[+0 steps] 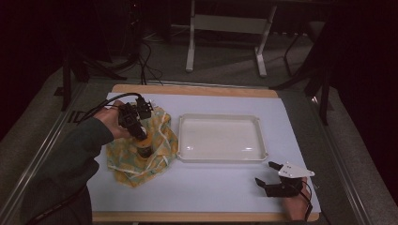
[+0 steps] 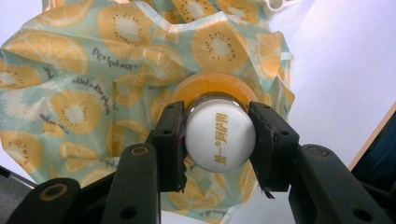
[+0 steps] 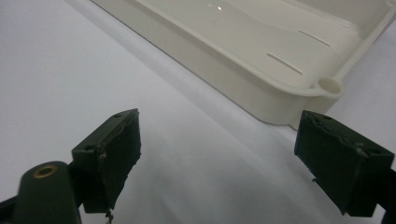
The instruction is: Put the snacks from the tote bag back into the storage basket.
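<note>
Near the tabletop's left edge, the left claw (image 2: pixel 219 140) is closed on the white cap of a small bottle (image 2: pixel 219 135) standing on a soft cloth (image 2: pixel 70 93). The bottle seems light, smooth, maybe slippery; the cap gives a firm hold. The right claw (image 3: pixel 224 158) is wide open and holds nothing, near the front right corner beside the tray (image 3: pixel 280 93).

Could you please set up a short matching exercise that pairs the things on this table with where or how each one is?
Things:
1. bottle
2. cloth
3. tray
4. right gripper

States:
A. open, with nothing between its jaws
B. white and empty, in the middle of the table
C. clamped by its white cap in the left gripper
D. printed with orange slices, crumpled under the bottle

Pairs: 1-C, 2-D, 3-B, 4-A
</note>
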A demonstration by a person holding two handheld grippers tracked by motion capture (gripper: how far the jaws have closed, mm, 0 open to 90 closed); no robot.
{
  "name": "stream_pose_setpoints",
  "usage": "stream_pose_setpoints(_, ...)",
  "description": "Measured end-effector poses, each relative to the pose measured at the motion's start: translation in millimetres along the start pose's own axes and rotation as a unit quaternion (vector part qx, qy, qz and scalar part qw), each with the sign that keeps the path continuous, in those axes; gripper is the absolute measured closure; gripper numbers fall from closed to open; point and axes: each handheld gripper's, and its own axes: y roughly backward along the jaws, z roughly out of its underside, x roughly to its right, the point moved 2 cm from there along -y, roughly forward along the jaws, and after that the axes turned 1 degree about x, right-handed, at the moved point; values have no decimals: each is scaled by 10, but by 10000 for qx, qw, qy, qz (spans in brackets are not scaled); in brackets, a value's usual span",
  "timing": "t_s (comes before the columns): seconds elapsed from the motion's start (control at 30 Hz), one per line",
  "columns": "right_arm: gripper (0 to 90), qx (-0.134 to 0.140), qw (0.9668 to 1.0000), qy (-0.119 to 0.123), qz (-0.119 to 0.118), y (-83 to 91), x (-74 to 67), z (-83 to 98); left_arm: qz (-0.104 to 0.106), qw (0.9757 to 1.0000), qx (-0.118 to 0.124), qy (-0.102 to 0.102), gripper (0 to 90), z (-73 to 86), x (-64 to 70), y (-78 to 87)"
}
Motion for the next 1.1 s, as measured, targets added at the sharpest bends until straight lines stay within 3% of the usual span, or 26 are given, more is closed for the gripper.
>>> stream_pose_setpoints(0.1, 143, -4, 10000, 4, -3, -1, -2, 0, 52, 9999, 44, -105, 588, -12, 24, 42)
stream_pose_setpoints(0.47, 143, 14, 10000, 34, -8, -1, -2, -1, 160, 9986, -325, -384, 588, -41, 63, 125)
stream_pose_setpoints(1.1, 143, 7, 10000, 42, -15, 0, -2, -1, 164, 9981, -358, -471, 588, -69, 91, 305)
